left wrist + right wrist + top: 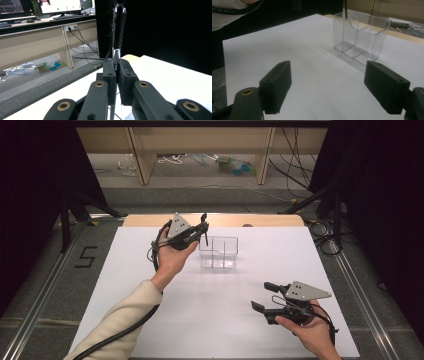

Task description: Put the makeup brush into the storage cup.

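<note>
While our left gripper [203, 231] hovers at the far left corner of the clear acrylic organizer [218, 252], its jaws are pinched tight on a thin black pen [205, 229] that stands nearly upright, its lower end at the organizer's rim. In the left gripper view the two black pads [110, 77] press together on the pen's slim shaft [116, 58], and the ribbed black grip of the pen rises above them. We see the organizer standing upright on the white table sheet [210, 320], toward the far middle of it, with a divider splitting it into compartments; which compartment the pen is over we cannot tell. Our right gripper [264, 296] rests in the hand near the front right of the sheet, well apart from the organizer, its jaws spread wide with nothing between them. In the right gripper view the organizer [360, 37] stands ahead of those parted jaws.
</note>
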The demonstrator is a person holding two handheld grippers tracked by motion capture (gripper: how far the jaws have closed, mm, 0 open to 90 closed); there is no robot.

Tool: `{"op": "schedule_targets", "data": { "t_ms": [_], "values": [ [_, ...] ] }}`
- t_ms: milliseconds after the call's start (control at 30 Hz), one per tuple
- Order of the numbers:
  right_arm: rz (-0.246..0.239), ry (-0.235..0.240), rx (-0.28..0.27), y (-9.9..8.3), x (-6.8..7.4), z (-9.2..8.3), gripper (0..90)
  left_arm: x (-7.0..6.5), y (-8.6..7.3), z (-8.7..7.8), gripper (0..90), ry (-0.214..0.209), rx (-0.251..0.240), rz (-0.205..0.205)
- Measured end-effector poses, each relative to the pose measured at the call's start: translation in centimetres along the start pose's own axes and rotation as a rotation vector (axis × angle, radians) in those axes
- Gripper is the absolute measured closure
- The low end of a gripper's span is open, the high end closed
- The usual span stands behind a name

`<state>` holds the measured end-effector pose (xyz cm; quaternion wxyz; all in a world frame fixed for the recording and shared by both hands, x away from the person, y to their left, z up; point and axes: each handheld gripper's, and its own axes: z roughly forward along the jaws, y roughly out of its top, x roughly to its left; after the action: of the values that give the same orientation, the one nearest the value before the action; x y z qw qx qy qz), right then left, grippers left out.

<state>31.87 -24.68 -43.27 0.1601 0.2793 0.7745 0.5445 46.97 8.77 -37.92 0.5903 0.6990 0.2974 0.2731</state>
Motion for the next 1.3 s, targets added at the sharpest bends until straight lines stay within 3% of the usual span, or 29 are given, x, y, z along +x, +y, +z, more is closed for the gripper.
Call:
{"op": "schedule_targets", "data": {
  "t_ms": [1100,1167,1300],
  "values": [
    [-0.003,-0.009,0.02,0.0,0.0,-0.2,23.2,0.1,-1.1,0.6,85.2,0.008,0.013,-0.002],
    [0.001,0.001,-0.005,0.0,0.0,0.0,23.2,0.2,-1.1,0.6,85.2,0.008,0.013,-0.004],
    [-0.002,-0.009,0.02,0.0,0.0,-0.2,23.2,0.2,-1.2,0.6,85.2,0.011,0.022,-0.002]
  ]
}}
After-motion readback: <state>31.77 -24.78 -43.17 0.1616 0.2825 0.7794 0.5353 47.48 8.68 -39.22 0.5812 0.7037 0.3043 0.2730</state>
